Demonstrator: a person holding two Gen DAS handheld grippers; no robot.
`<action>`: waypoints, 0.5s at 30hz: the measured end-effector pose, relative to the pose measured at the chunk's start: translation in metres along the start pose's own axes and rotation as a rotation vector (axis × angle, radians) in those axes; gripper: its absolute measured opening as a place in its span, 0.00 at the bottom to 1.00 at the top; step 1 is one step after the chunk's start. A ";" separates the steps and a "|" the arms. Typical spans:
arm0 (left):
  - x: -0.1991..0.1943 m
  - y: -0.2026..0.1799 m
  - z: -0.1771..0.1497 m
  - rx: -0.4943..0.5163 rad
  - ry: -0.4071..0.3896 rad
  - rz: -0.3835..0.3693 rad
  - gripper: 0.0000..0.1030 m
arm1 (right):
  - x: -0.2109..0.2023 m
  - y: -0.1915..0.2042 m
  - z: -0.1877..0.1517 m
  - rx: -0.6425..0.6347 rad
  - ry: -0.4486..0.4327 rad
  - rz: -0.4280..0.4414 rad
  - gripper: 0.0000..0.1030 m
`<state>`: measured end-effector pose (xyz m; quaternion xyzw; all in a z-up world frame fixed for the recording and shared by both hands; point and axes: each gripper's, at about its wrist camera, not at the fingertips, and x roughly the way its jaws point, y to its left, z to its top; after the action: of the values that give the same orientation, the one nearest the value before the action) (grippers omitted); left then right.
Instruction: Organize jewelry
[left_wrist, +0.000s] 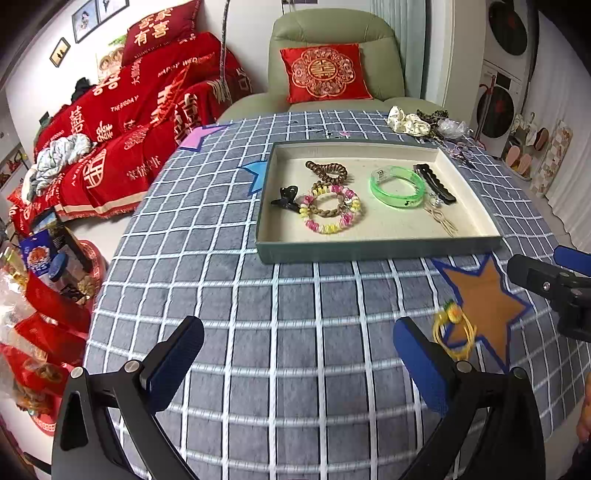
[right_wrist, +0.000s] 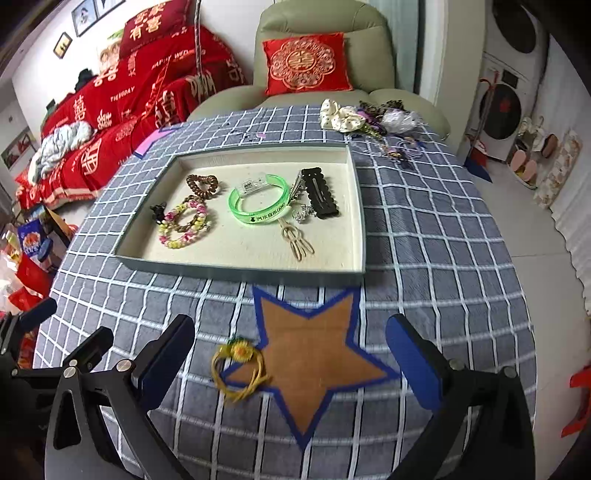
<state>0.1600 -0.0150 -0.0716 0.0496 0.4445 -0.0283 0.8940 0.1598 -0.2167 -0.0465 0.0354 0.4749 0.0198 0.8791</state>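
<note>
Nearest the cameras, both claws hung spread wide with nothing between their blue pads: the left gripper over bare checked cloth, the right gripper over the brown star sewn into that cloth.

The thing to be tidied next looked to be the yellow hair tie, a thin elastic loop with a small yellow flower. It lay flat across the star's left point, partly on the brown patch and partly on the grey cloth, inside the right claw's spread but touched by neither pad.

It would probably be very light, limp and springy, so it could slip or fold under a pinch. The flower knot seemed the firmest place to grip; the bare strands lie too flat to catch easily.

Beyond the star sat the shallow tray, its near wall just past the star's top point. It already held a green bangle, a beaded bracelet, a brown coil tie and a black clip. Farther still, past the tray's far right corner, a pile of scrunchies waited unsorted.
</note>
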 end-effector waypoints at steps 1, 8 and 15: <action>-0.006 -0.001 -0.005 0.005 -0.008 0.010 1.00 | -0.004 0.000 -0.003 0.004 -0.007 -0.001 1.00; -0.040 0.005 -0.034 -0.023 -0.031 0.021 1.00 | -0.044 0.005 -0.035 -0.002 -0.076 -0.047 1.00; -0.080 0.010 -0.053 -0.048 -0.092 0.042 1.00 | -0.083 0.014 -0.060 -0.019 -0.148 -0.081 1.00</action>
<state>0.0706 0.0015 -0.0395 0.0360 0.4026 -0.0013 0.9147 0.0644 -0.2054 -0.0093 0.0092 0.4095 -0.0140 0.9122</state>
